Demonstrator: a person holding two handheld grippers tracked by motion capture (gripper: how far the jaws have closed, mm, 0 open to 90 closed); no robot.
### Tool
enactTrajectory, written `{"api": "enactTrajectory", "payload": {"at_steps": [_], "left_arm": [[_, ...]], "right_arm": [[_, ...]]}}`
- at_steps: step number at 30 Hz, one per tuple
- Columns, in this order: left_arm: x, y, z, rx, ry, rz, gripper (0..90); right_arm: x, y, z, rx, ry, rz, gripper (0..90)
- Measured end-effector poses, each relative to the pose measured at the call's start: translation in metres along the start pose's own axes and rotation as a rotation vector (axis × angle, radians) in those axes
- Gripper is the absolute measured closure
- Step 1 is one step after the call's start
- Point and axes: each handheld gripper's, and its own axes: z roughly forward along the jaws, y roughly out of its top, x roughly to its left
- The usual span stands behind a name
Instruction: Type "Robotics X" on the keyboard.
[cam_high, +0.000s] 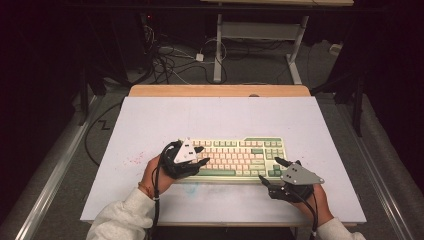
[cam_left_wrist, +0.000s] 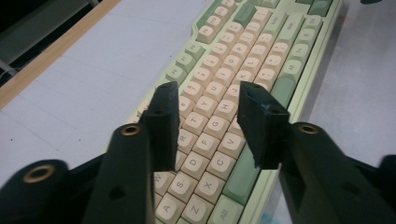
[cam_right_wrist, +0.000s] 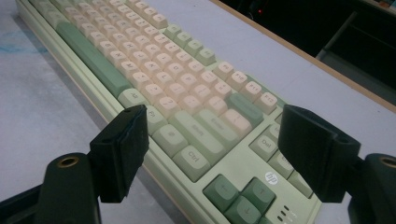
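Observation:
A cream and green keyboard (cam_high: 235, 157) lies flat on the pale table board (cam_high: 150, 120), nearer the front edge. My left gripper (cam_high: 202, 155) hovers over the keyboard's left end, open. In the left gripper view its jaws (cam_left_wrist: 208, 93) stand apart above the letter keys (cam_left_wrist: 210, 121) with nothing between them. My right gripper (cam_high: 269, 169) sits at the keyboard's front right corner, also open. In the right gripper view its jaws (cam_right_wrist: 215, 116) straddle that corner of the keyboard (cam_right_wrist: 187, 121), above the Ctrl, Shift and arrow keys, without pressing on it.
The board has a wooden strip (cam_high: 220, 90) along its far edge and faint red specks (cam_high: 135, 160) left of the keyboard. Beyond the table, loose cables (cam_high: 170, 60) and the legs of another desk (cam_high: 218, 50) stand on a dark floor.

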Motion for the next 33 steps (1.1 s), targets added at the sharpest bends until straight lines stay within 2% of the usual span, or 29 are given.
{"api": "enactTrajectory", "payload": {"at_steps": [1,2,4,8,12,16,20,24,26,27,29,33], "left_arm": [[0.001,-0.002,-0.002,0.001,-0.003,0.000,47.4],[0.001,-0.004,-0.004,0.000,0.018,0.000,44.9],[0.000,-0.009,-0.009,-0.016,0.083,-0.009,30.1],[0.002,-0.020,-0.018,-0.033,0.111,-0.023,21.4],[0.000,-0.035,-0.026,-0.010,0.130,-0.018,19.5],[0.002,-0.053,-0.033,-0.017,0.157,-0.042,18.6],[0.007,-0.070,-0.042,-0.016,0.184,-0.069,17.9],[0.008,-0.084,-0.051,-0.021,0.205,-0.103,17.9],[0.006,-0.090,-0.054,-0.019,0.211,-0.118,18.1],[0.005,-0.093,-0.055,-0.018,0.211,-0.119,18.1],[0.002,-0.098,-0.057,-0.007,0.213,-0.127,18.1],[-0.001,-0.102,-0.062,-0.005,0.220,-0.139,17.9]], "right_arm": [[0.000,0.000,0.000,-0.001,0.001,0.004,25.4],[0.000,0.000,0.000,0.000,0.001,0.006,25.4],[0.001,0.000,-0.001,0.001,0.003,0.006,25.4],[0.002,0.000,-0.004,-0.002,0.005,-0.001,25.4],[0.001,0.001,-0.005,-0.011,0.003,0.004,25.5],[-0.001,0.000,-0.004,-0.001,0.000,0.027,29.8],[-0.004,0.003,-0.001,0.001,0.025,0.039,40.7],[-0.003,0.011,0.005,0.011,0.075,0.026,62.8],[-0.003,0.018,0.010,0.024,0.117,0.016,75.0],[-0.003,0.018,0.010,0.024,0.117,0.016,75.0],[-0.001,0.023,0.014,0.043,0.145,0.013,81.9],[0.002,0.032,0.021,0.068,0.168,-0.002,90.0]]}}
